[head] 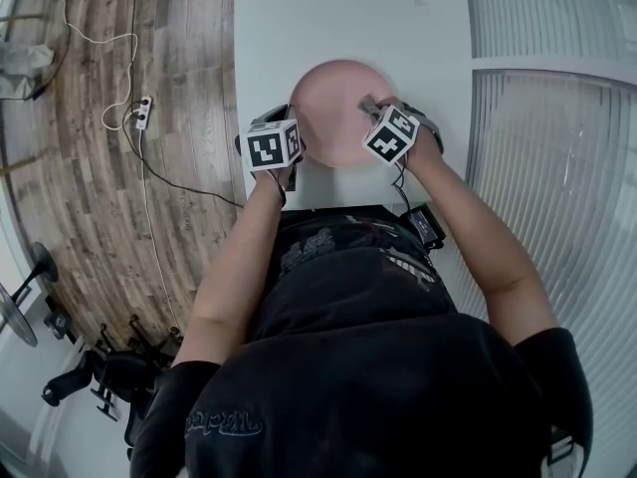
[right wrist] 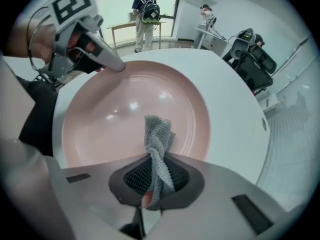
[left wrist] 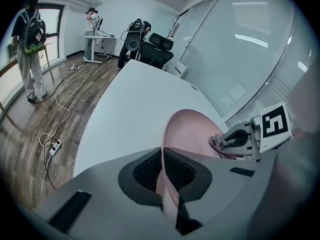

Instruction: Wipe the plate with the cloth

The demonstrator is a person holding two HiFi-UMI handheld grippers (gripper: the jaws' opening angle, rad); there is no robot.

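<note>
On the left we see a wooden floor (head: 119, 217) with a white cable (head: 100, 38) running to a power strip (head: 142, 114). Beside it stands a white table (head: 348, 18), and to its right a ribbed glass wall (head: 557, 118). In the left gripper view the room opens out behind the table. A person with a backpack (left wrist: 31, 44) stands by the window at the far left, and a black office chair (left wrist: 157, 46) sits at the table's far end.

The pink plate (head: 333, 103) lies on the table near its close edge, between our two grippers. The left gripper (left wrist: 162, 156) points slantwise down at the plate's left side. Its jaws are pressed almost together with the plate's rim pinched between the pads.

The right gripper (right wrist: 155, 169) points straight down over the right part of the plate. Its jaws are clamped on a grey knitted cloth (right wrist: 159, 139), which is twisted into a narrow strip between the pads. The free end of the cloth reaches out over the plate's inner surface, inside the raised rim. We cannot tell whether it presses on the plate.
</note>
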